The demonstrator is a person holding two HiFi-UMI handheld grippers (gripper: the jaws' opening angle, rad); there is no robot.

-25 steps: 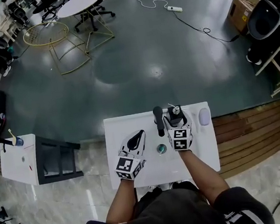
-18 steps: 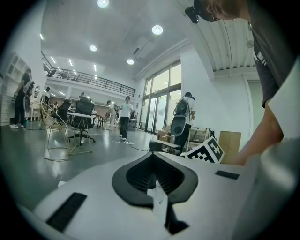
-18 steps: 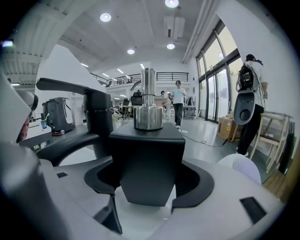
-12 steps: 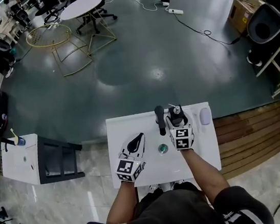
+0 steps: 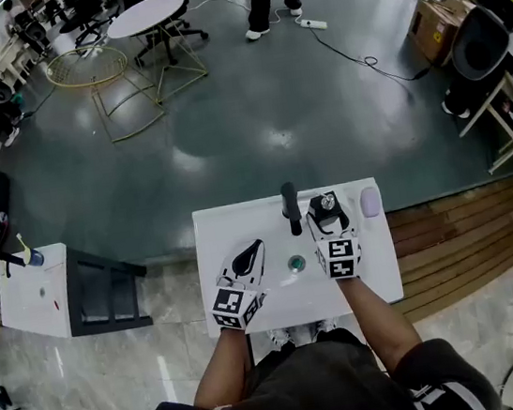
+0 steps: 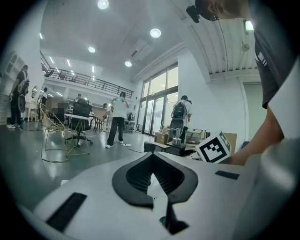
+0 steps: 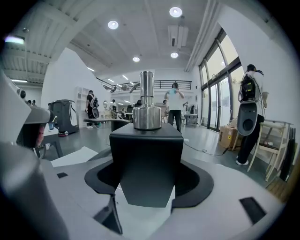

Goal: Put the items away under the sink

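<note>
Barely under way, by the look of things. Clamped in the right gripper, just right of the faucet: a black pump dispenser with a steel top, upright, with the jaws just closed in on its square body and now pressing both sides. Seemingly held clear of the white sink top, though hard to confirm from overhead. Yet to be fetched: a pale lilac item lying further right of the faucet, untouched. Also left to do: carrying the dispenser down below the faucet into the space under the basin, hidden here by the counter, so no telling whether anything sits in there already.

As for pose: right forearm reaching forward from the body, gripper tipped a little downward, nose just right of the faucet. Left gripper held near and left of the faucet, beside the drain, pointing roughly level, jaws pressed together on nothing. Both elbows tucked in, body close against the counter edge opposite the faucet.
</note>
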